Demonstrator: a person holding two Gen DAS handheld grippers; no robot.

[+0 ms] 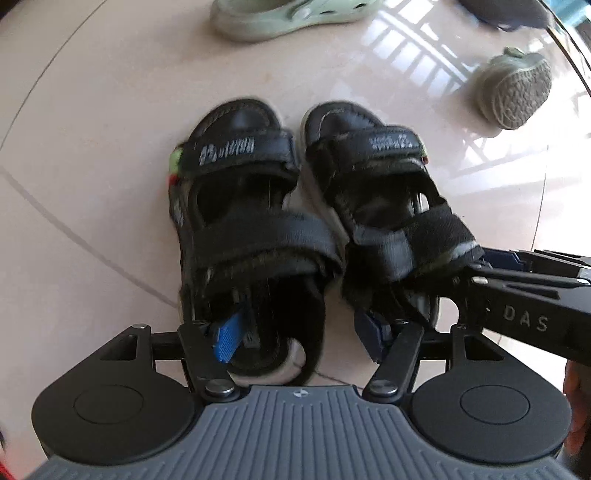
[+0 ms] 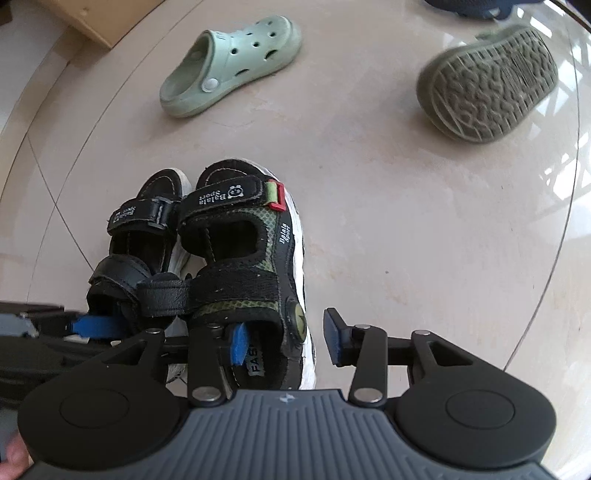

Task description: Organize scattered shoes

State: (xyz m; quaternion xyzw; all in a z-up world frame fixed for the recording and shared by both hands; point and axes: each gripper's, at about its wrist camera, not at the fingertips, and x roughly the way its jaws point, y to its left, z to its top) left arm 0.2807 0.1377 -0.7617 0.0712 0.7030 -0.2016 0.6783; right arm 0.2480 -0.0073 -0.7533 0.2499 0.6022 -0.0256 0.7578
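Sandals [image 1: 303,206], black with fuzzy velcro straps and pale soles, sit paired on glossy tile floor [image 1: 92,129]. My left tool [image 1: 295,336] and right tool [image 2: 286,339] gape apart, seemingly gripping nothing.

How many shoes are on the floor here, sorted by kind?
Black sandals: 2
Green clog: 1
Grey-green shoe tipped sole-up: 1
Dark blue shoe, mostly out of frame: 1
Total: 5
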